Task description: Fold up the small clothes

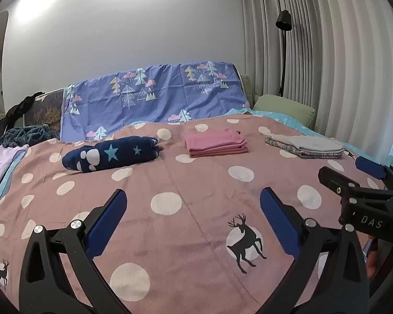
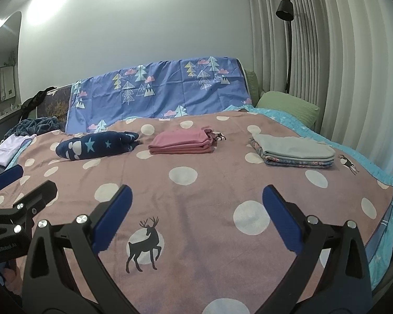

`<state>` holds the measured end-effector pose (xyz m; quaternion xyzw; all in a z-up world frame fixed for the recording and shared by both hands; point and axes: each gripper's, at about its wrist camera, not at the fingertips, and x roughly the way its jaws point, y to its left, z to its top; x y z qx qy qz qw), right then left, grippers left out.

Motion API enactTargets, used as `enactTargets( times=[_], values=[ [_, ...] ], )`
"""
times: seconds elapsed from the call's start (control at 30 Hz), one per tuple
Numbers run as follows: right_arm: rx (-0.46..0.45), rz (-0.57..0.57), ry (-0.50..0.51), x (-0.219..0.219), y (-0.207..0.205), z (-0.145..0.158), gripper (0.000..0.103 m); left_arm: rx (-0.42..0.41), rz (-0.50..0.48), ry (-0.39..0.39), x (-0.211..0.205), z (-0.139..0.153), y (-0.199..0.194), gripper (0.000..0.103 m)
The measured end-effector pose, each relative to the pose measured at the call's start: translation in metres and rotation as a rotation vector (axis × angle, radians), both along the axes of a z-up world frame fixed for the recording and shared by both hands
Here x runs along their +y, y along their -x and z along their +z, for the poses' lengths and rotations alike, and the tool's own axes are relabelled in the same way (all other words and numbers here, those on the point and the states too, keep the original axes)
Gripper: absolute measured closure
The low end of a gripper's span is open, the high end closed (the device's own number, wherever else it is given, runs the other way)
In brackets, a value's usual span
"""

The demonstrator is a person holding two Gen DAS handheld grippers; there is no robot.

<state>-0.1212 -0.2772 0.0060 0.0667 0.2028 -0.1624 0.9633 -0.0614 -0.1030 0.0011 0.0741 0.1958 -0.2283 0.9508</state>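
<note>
While both tools hang above the near part of the bed (image 1: 170, 235), each has its blue-padded fingers spread wide with nothing between them. The left tool (image 1: 192, 201) appears in its own wrist view over the pink dotted bedspread, and the right tool (image 2: 196, 197) hovers likewise, just beside it on the right; each shows at the edge of the other's view.

Three bundles of small clothes lie in a row toward the far edge of the bed, well apart from the tools. The navy star-patterned bundle (image 1: 111, 154) sits nearest the far left corner, loosely rolled. The folded pink garment (image 1: 216, 144) lies in the middle of the row. The folded grey stack (image 1: 305, 146) rests toward the far right corner, on a patterned piece. A lilac garment (image 1: 1, 162) lies at the bed's left edge.
</note>
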Motion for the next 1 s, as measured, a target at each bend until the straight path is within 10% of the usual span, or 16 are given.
enactTargets(
  times=[1.0],
  values=[
    [0.005,-0.002,0.018,0.001,-0.005,0.000,0.002,0.054,-0.002,-0.007,0.008,-0.012,-0.004,0.001]
  ],
)
